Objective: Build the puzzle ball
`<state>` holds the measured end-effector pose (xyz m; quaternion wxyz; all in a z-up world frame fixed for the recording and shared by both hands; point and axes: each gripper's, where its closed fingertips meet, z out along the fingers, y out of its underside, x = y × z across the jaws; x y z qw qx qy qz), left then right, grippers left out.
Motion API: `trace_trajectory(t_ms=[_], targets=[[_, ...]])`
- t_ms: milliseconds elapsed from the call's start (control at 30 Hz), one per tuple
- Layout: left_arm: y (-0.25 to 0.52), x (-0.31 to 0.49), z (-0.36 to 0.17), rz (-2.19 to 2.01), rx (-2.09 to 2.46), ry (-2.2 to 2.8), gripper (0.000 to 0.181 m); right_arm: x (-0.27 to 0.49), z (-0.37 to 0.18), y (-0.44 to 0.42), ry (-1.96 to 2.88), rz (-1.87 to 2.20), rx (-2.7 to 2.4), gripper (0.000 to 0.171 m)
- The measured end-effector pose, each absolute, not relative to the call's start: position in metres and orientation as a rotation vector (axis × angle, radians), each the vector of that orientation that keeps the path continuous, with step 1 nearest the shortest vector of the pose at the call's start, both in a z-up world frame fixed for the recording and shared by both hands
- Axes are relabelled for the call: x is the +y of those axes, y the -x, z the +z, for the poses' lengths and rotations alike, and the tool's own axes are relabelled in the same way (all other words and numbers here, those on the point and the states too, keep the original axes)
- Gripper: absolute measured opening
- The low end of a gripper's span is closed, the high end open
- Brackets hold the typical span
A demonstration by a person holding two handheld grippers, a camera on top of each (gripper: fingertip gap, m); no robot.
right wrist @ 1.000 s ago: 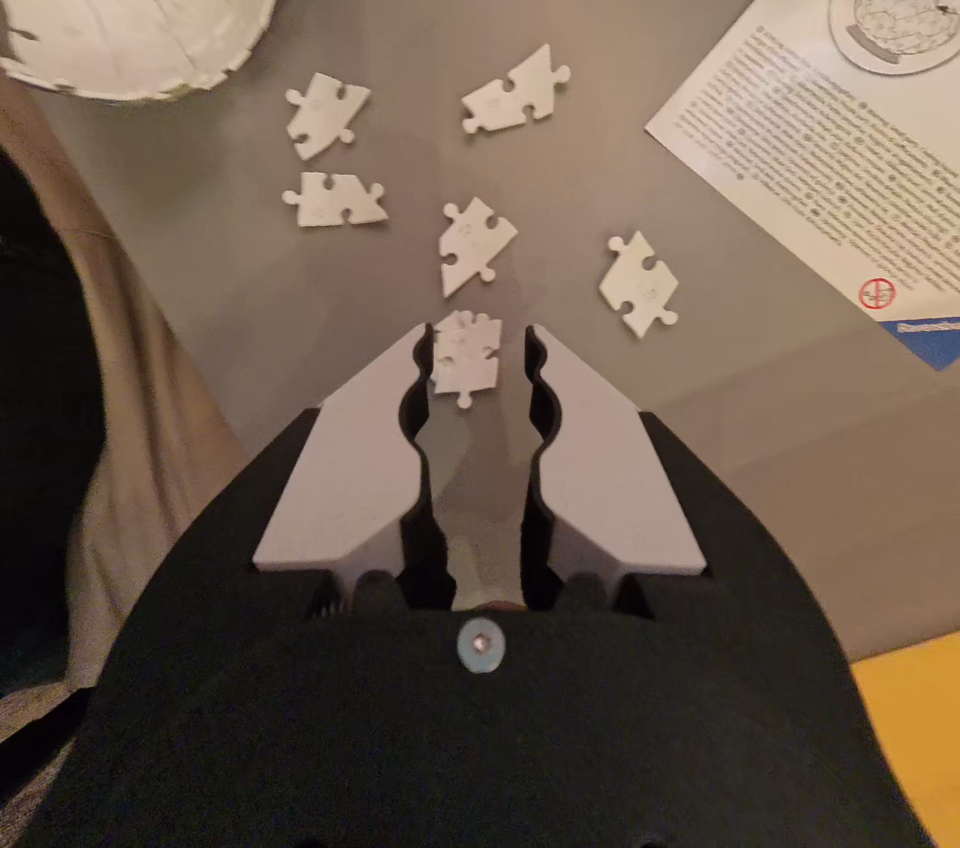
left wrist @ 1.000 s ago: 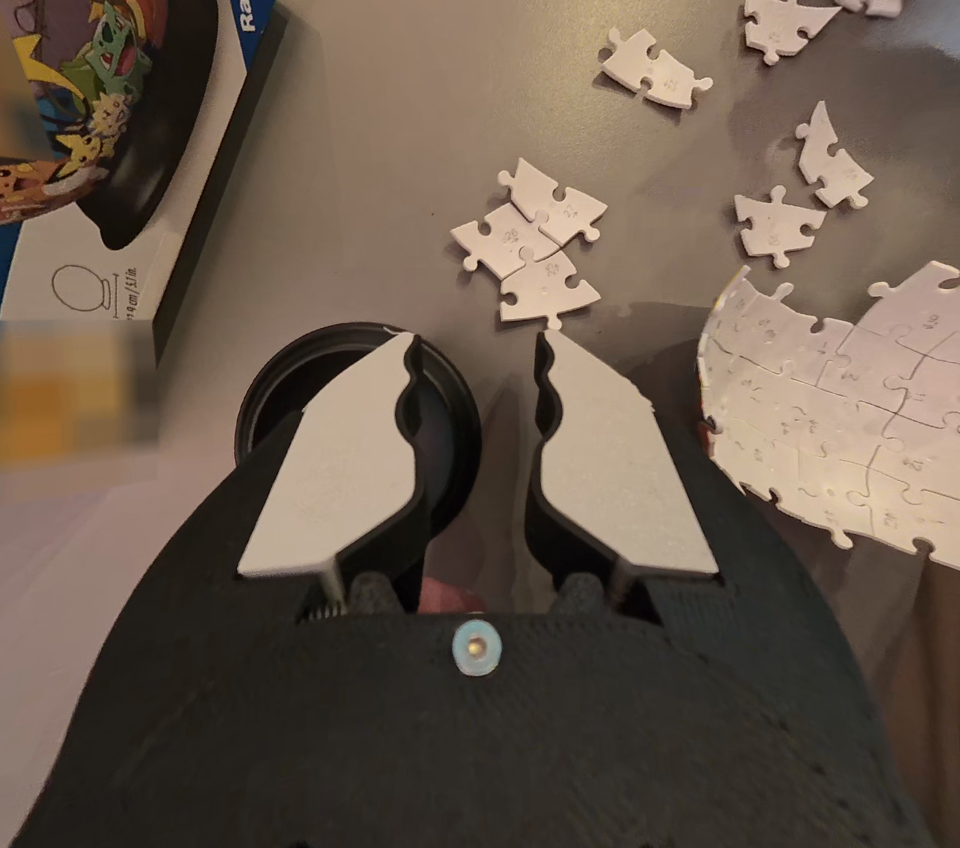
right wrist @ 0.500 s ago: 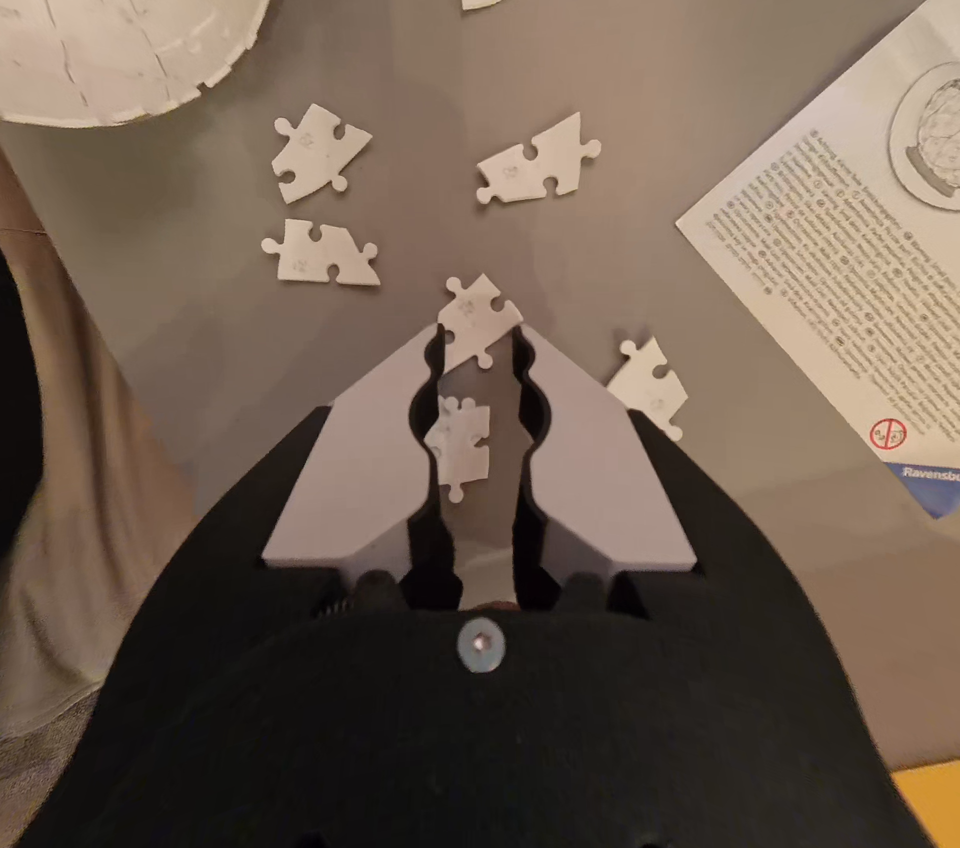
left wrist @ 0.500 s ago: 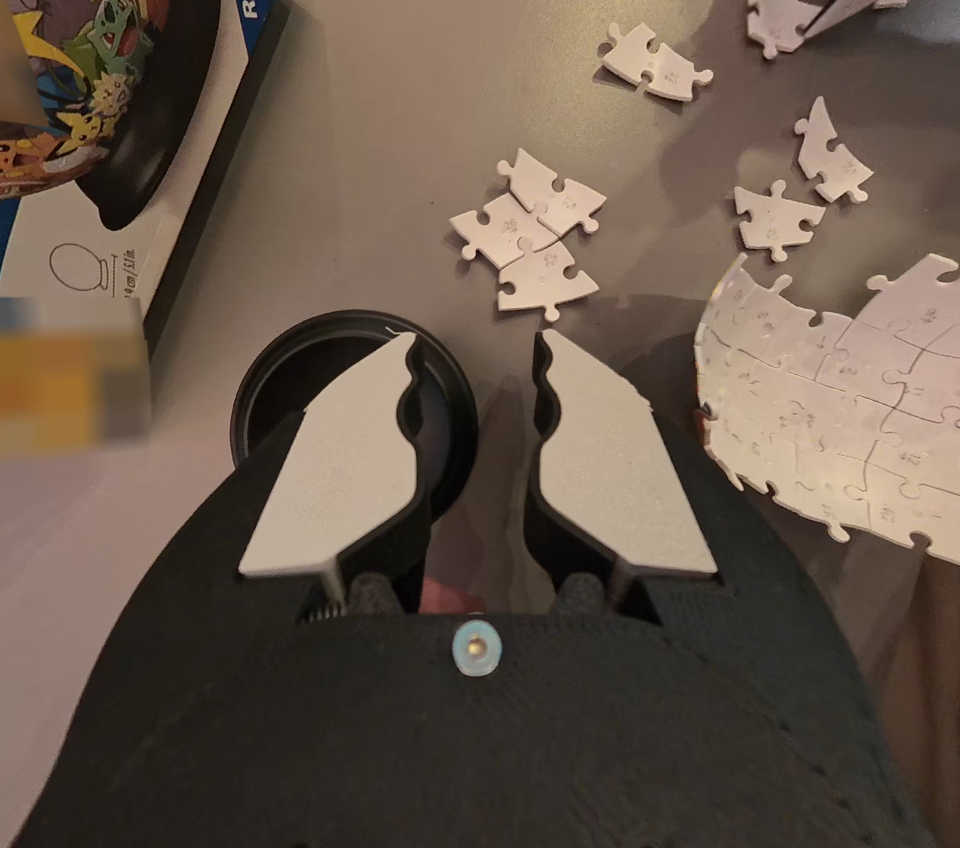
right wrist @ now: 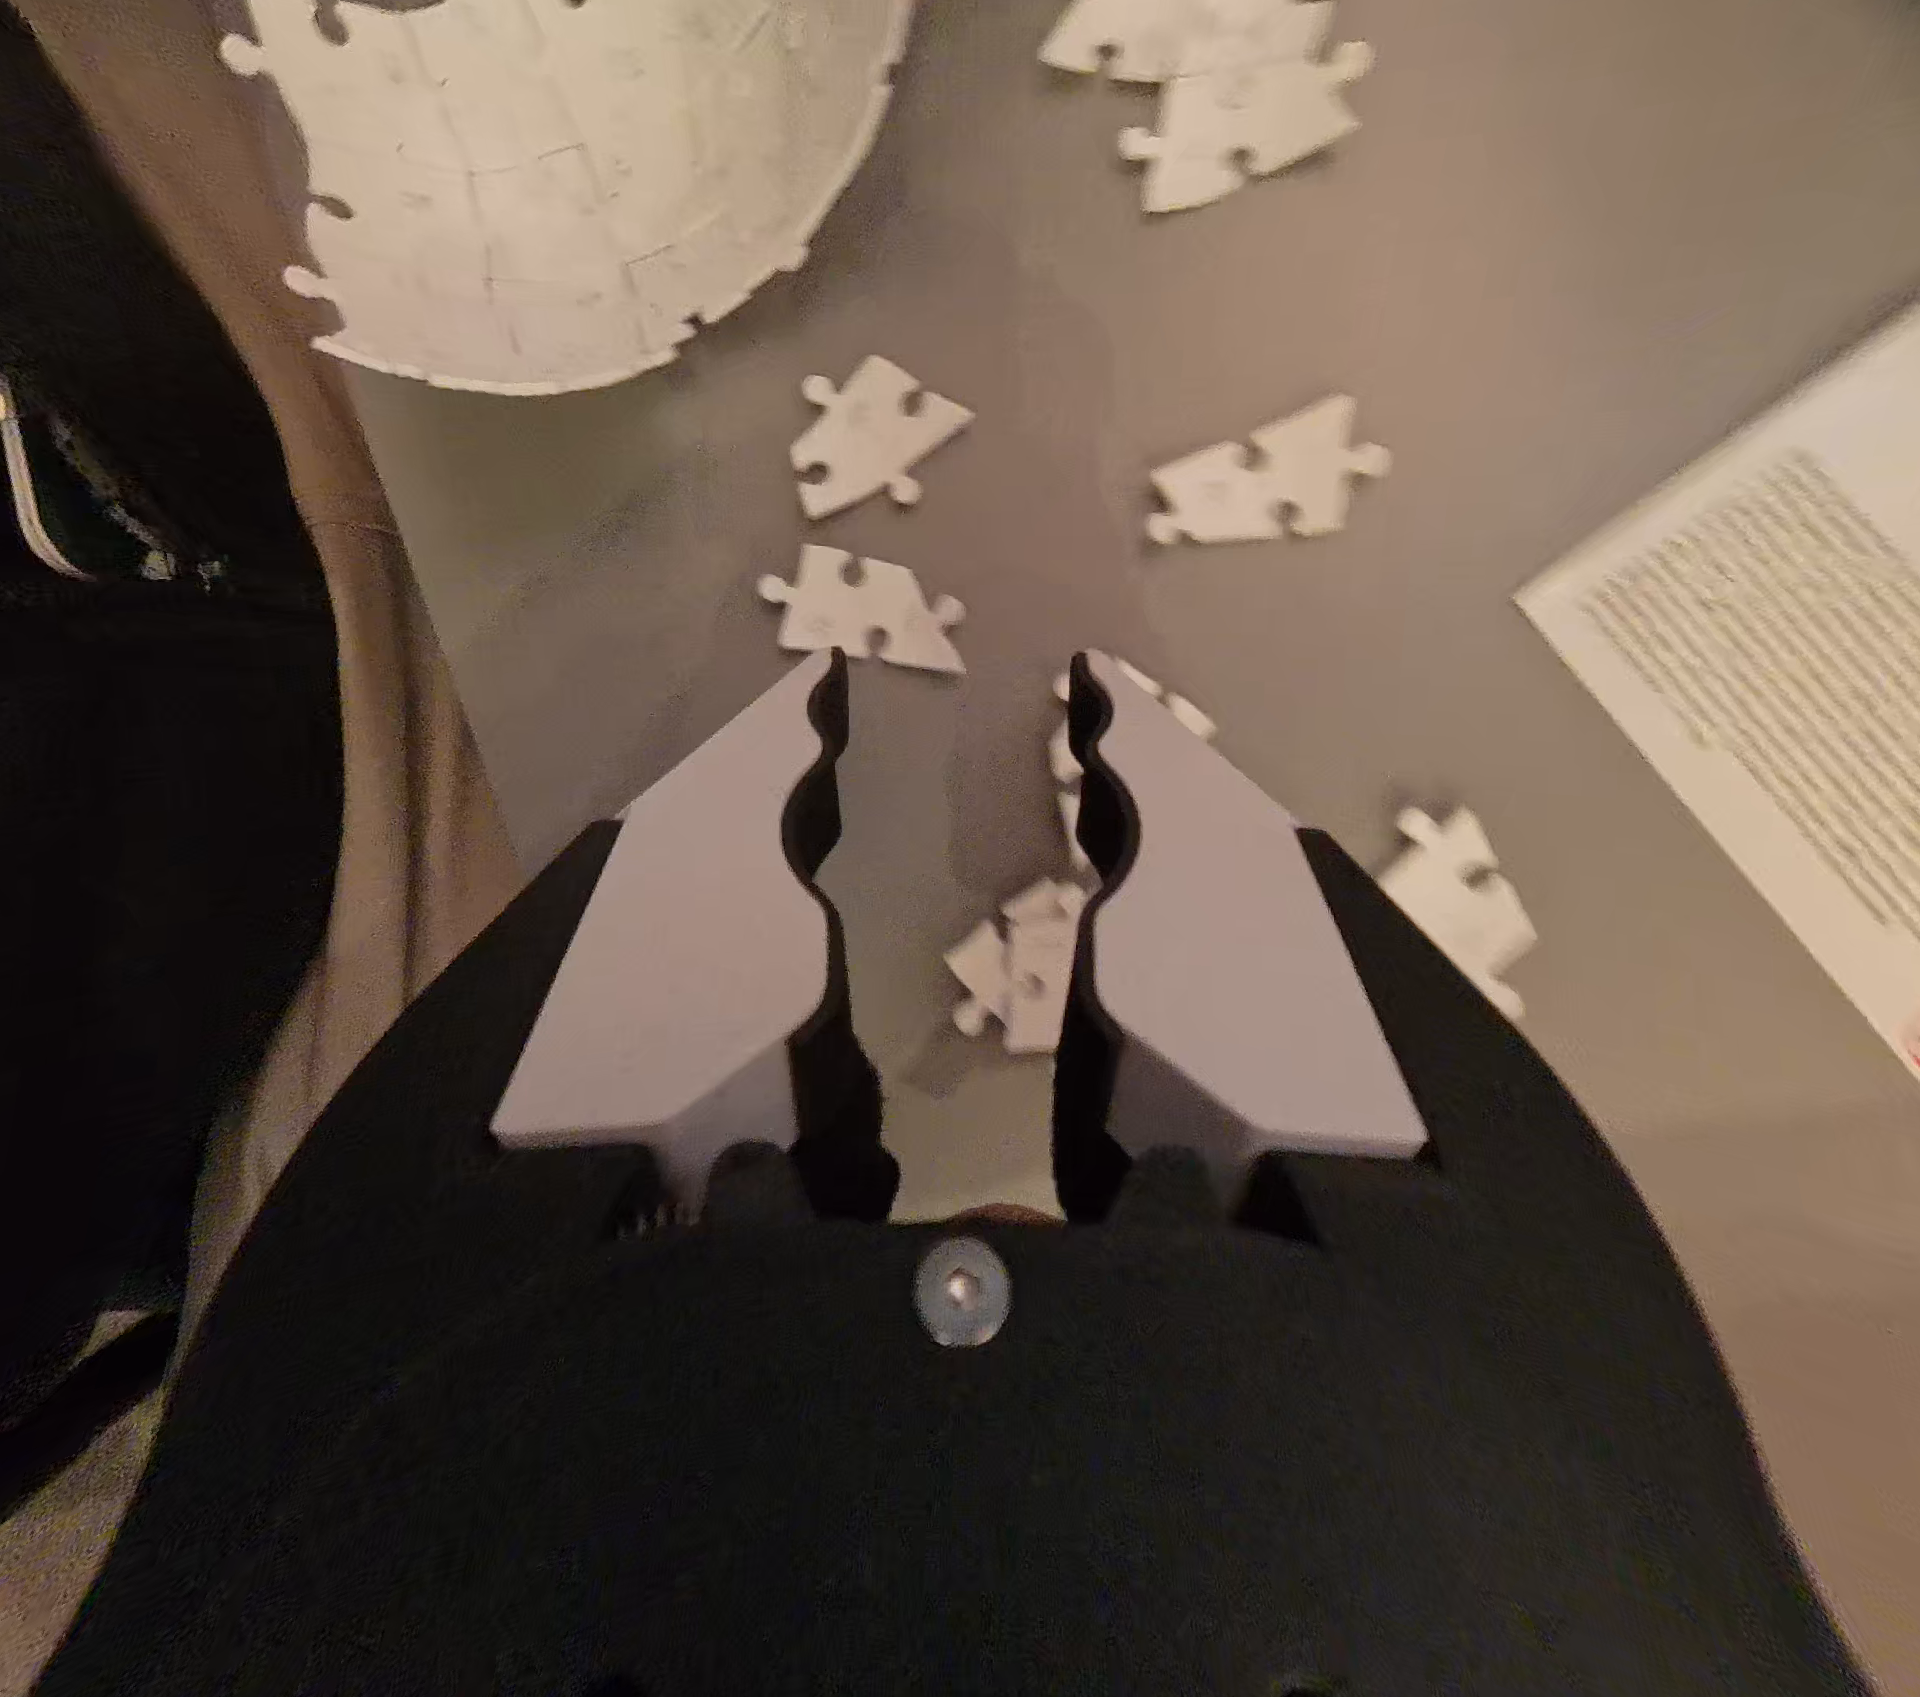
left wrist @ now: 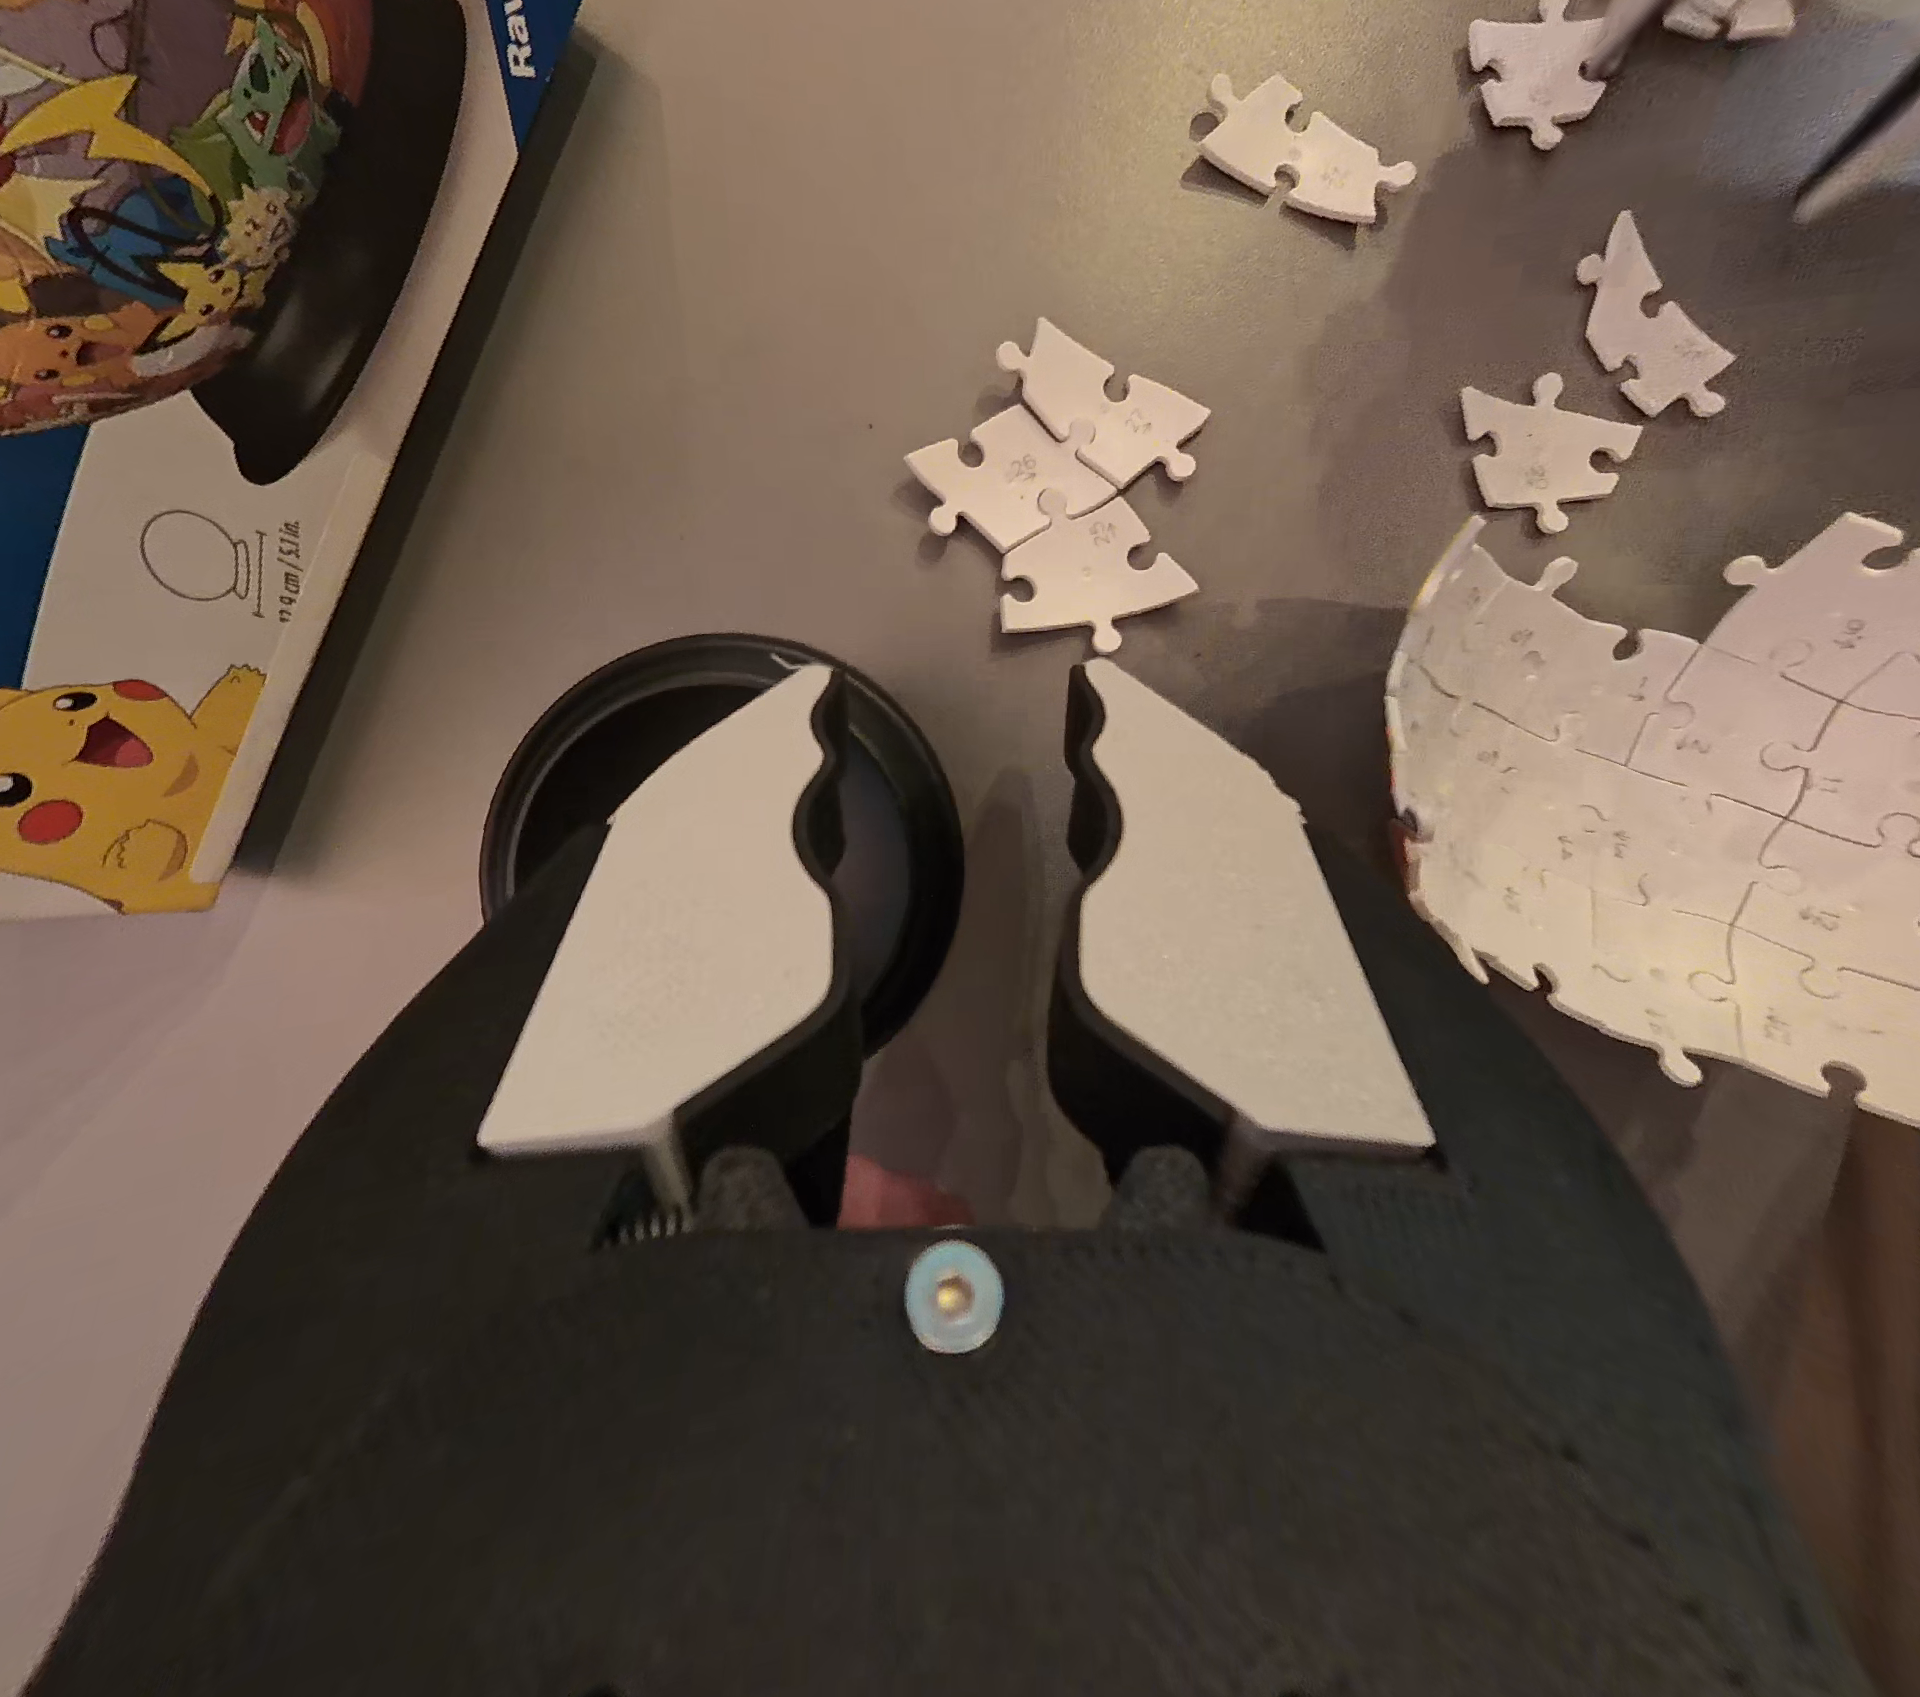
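Observation:
My left gripper (left wrist: 956, 681) is open and empty above the grey table, its left finger over the black round stand (left wrist: 717, 816). Three joined white pieces (left wrist: 1060, 494) lie just ahead of its tips. The half-built white ball shell (left wrist: 1662, 868) lies to its right and also shows in the right wrist view (right wrist: 582, 141). My right gripper (right wrist: 958, 671) is open and empty. A small stack of pieces (right wrist: 1013, 961) lies on the table beneath the gap between its fingers. One loose piece (right wrist: 862, 608) lies just ahead of its left tip.
Loose white pieces lie scattered on the table (right wrist: 873, 452) (right wrist: 1268, 473) (right wrist: 1455, 899), with a joined cluster (right wrist: 1216, 47) farther off. The puzzle box (left wrist: 260, 193) lies at the left. An instruction sheet (right wrist: 1766, 660) lies at the right. A person's beige clothing (right wrist: 395, 608) borders the table. The gap from one gripper's tips to the other's is roughly 20 cm.
My right gripper has moved forward over the stack of pieces, turned toward the ball shell, and its jaws have widened. My left gripper has hardly moved.

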<state>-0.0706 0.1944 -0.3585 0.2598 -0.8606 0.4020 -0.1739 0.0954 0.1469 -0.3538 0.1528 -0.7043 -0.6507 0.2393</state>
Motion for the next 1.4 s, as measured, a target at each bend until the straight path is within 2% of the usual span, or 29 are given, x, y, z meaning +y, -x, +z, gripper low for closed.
trace_trajectory(t_ms=[100, 200, 367, 800, 1000, 1067, 1200, 1300, 1400], targets=[[0.067, 0.193, -0.358, -0.481, 1.098, 2.323, 0.04, 0.134, -0.373, -0.085, 2.026, 0.601, -1.948, 0.038], [0.065, 0.193, -0.359, -0.485, 1.109, 2.318, 0.041, 0.131, -0.374, -0.08, 2.012, 0.606, -1.957, 0.015], [0.063, 0.198, -0.365, -0.427, 1.164, 2.317, 0.042, 0.133, -0.374, -0.081, 2.018, 0.644, -1.933, 0.002], [0.03, 0.237, -0.373, -0.285, 1.357, 2.242, 0.045, 0.158, -0.353, -0.07, 1.948, 0.725, -1.916, 0.0], [0.026, 0.249, -0.368, -0.261, 1.361, 2.227, 0.045, 0.14, -0.339, -0.064, 1.895, 0.757, -1.977, 0.028], [0.028, 0.245, -0.366, -0.268, 1.359, 2.219, 0.045, 0.124, -0.347, -0.068, 1.911, 0.727, -2.022, 0.05], [0.032, 0.235, -0.37, -0.256, 1.379, 2.222, 0.045, 0.095, -0.371, -0.069, 1.921, 0.638, -2.028, 0.039], [0.034, 0.232, -0.371, -0.264, 1.369, 2.225, 0.045, 0.098, -0.374, -0.061, 1.971, 0.597, -1.877, 0.02], [0.033, 0.23, -0.369, -0.276, 1.358, 2.22, 0.045, 0.1, -0.374, -0.06, 1.989, 0.594, -1.824, 0.019]])
